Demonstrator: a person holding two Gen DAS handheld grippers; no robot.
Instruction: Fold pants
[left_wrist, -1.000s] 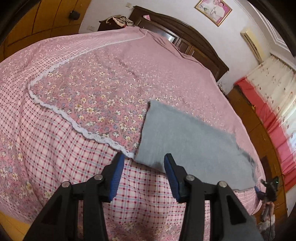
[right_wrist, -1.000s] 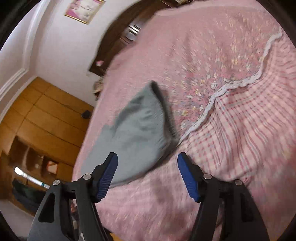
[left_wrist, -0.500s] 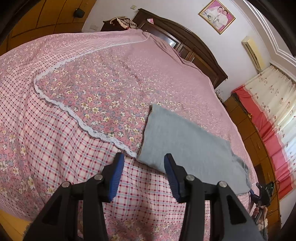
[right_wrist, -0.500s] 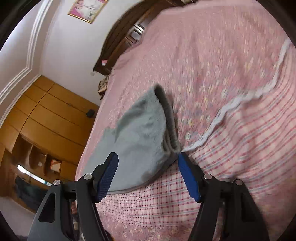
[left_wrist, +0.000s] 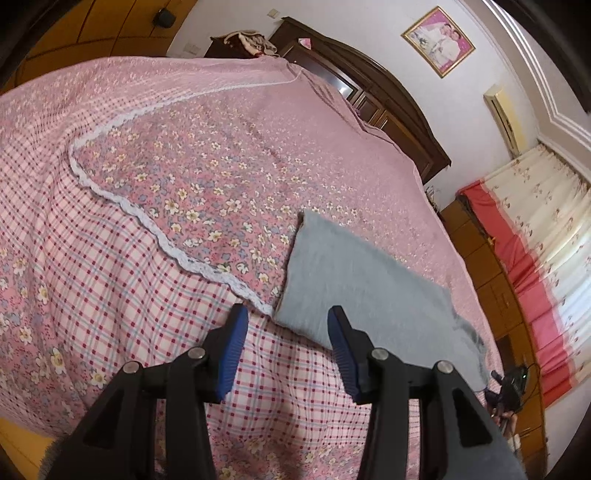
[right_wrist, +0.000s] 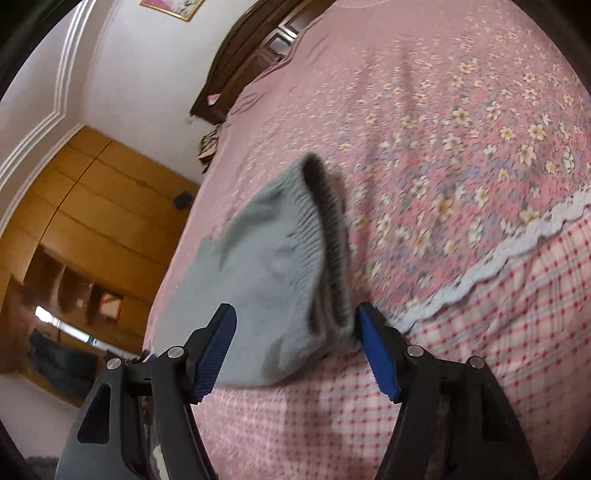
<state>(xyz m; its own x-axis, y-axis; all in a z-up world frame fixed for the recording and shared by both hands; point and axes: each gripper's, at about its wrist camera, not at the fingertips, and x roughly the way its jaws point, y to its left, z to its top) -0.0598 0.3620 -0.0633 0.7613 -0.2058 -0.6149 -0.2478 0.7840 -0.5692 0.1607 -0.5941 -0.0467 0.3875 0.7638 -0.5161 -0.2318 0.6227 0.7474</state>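
Observation:
Grey pants (left_wrist: 354, 291) lie flat on the pink bedspread, stretched to the right in the left wrist view. My left gripper (left_wrist: 286, 328) is open and empty, just short of their near left corner. In the right wrist view the pants (right_wrist: 273, 280) show their ribbed waistband end, its edge (right_wrist: 328, 236) slightly raised. My right gripper (right_wrist: 295, 347) is open, its jaws on either side of that near waistband end, holding nothing.
The bed (left_wrist: 110, 258) has a floral centre, a white lace strip (left_wrist: 177, 254) and a checked border. A dark wooden headboard (left_wrist: 369, 85) stands at the far end. Red and cream curtains (left_wrist: 535, 258) hang at right. Wooden wardrobes (right_wrist: 92, 229) stand beyond the bed.
My right gripper has moved closer to the waistband end, which now sits between its jaws. My left gripper has shifted slightly; the pants corner stays just ahead of it.

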